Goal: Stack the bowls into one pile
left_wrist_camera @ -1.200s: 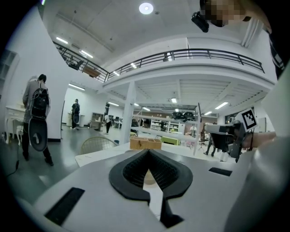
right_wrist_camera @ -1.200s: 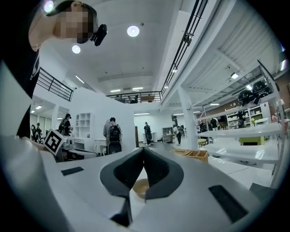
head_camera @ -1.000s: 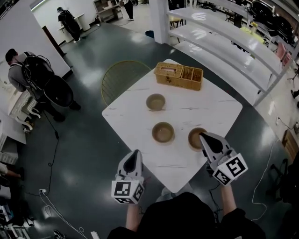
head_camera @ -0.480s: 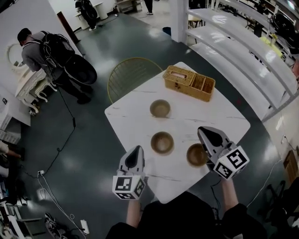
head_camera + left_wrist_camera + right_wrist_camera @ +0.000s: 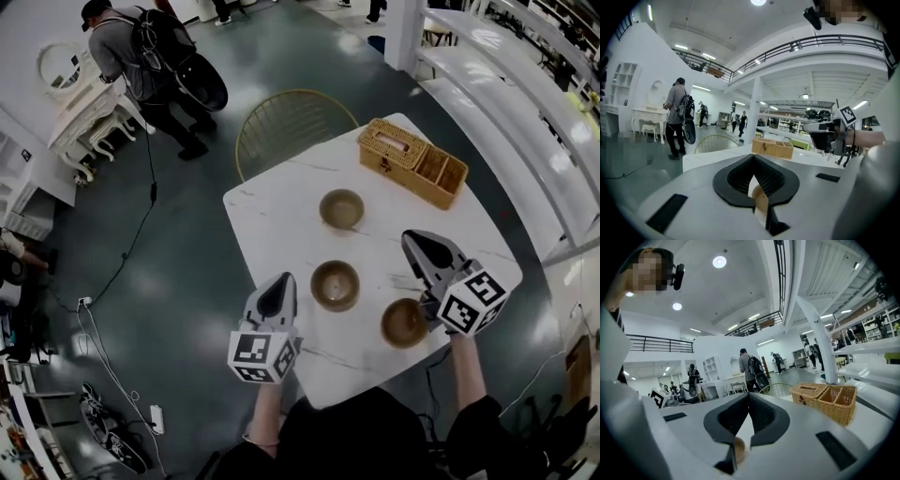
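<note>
Three tan bowls sit apart on the white marble table point(image 5: 281, 211): a far bowl point(image 5: 341, 208), a middle bowl point(image 5: 335, 285) and a near-right bowl point(image 5: 404, 322). My left gripper point(image 5: 281, 281) is just left of the middle bowl, shut and holding nothing. My right gripper point(image 5: 413, 237) hovers past the near-right bowl, between it and the far one, also shut and holding nothing. In the left gripper view the jaws point(image 5: 753, 156) meet at their tips, with a tan bowl point(image 5: 761, 202) showing below them. The right gripper view shows shut jaws point(image 5: 749, 395) above a bowl point(image 5: 739, 449).
A wicker basket point(image 5: 412, 162) with compartments stands at the table's far corner. A round wire chair point(image 5: 291, 127) is behind the far-left edge. A person with a backpack point(image 5: 141, 47) stands at the upper left; cables lie on the dark floor point(image 5: 122, 272).
Both grippers moved forward over the table. The right one left its spot above the near-right bowl and went beyond it. The left one came level with the middle bowl.
</note>
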Action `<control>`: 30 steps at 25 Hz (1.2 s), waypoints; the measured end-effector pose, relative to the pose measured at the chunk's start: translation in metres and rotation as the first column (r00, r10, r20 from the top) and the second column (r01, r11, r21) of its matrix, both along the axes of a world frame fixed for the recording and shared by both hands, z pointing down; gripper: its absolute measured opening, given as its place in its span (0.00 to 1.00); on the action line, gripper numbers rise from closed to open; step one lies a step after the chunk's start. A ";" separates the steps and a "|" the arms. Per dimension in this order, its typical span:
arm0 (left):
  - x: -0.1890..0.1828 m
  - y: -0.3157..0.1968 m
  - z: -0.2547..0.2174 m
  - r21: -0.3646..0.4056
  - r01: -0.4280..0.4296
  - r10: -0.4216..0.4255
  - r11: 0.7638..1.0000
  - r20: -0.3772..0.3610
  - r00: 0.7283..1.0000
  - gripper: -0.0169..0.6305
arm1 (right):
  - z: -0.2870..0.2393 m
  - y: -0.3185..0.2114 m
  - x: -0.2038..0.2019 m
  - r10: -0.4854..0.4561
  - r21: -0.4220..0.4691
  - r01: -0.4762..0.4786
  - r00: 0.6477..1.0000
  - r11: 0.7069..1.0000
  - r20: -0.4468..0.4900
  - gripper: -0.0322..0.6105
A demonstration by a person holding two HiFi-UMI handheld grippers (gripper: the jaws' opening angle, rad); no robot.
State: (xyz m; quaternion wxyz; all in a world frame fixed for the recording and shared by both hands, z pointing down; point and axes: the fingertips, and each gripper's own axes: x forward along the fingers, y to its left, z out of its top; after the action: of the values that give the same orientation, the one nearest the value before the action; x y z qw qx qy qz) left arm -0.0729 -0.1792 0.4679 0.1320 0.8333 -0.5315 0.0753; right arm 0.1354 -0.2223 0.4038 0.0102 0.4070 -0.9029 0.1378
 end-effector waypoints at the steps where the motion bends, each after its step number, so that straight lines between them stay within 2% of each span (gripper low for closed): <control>1: -0.001 -0.004 0.003 -0.010 0.000 0.000 1.000 -0.001 1.000 0.05 | 0.004 -0.008 -0.002 -0.005 -0.017 0.005 1.000 1.000 0.004 0.07; 5: -0.004 -0.024 0.021 -0.050 -0.002 0.001 0.999 -0.015 1.000 0.05 | 0.024 -0.046 -0.009 -0.015 -0.090 0.013 1.000 0.996 -0.013 0.07; 10: -0.001 -0.048 0.041 -0.095 -0.027 0.026 0.995 -0.010 1.000 0.05 | 0.045 -0.080 -0.023 -0.028 -0.140 0.024 0.999 0.990 -0.022 0.07; 16: -0.001 -0.072 0.057 -0.131 -0.021 0.019 0.991 -0.019 1.000 0.05 | 0.078 -0.111 -0.036 -0.051 -0.245 0.048 0.999 0.968 -0.006 0.07; 27: -0.002 -0.089 0.084 -0.192 -0.014 0.009 0.981 -0.028 1.000 0.05 | 0.132 -0.146 -0.047 -0.004 -0.363 -0.010 0.999 0.932 -0.039 0.08; 28: -0.002 -0.090 0.086 -0.196 -0.014 0.009 0.980 -0.028 1.000 0.05 | 0.137 -0.148 -0.047 0.001 -0.370 -0.019 0.999 0.929 -0.047 0.10; 30: -0.002 -0.092 0.089 -0.204 -0.013 0.008 0.979 -0.026 1.000 0.05 | 0.146 -0.152 -0.048 0.012 -0.390 -0.030 0.999 0.921 -0.049 0.19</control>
State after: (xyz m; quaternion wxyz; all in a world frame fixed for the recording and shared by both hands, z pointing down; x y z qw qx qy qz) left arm -0.0752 -0.2712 0.5573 0.2231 0.8190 -0.5149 0.1196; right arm 0.0879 -0.3743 0.5502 0.1102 0.4094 -0.8525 0.3056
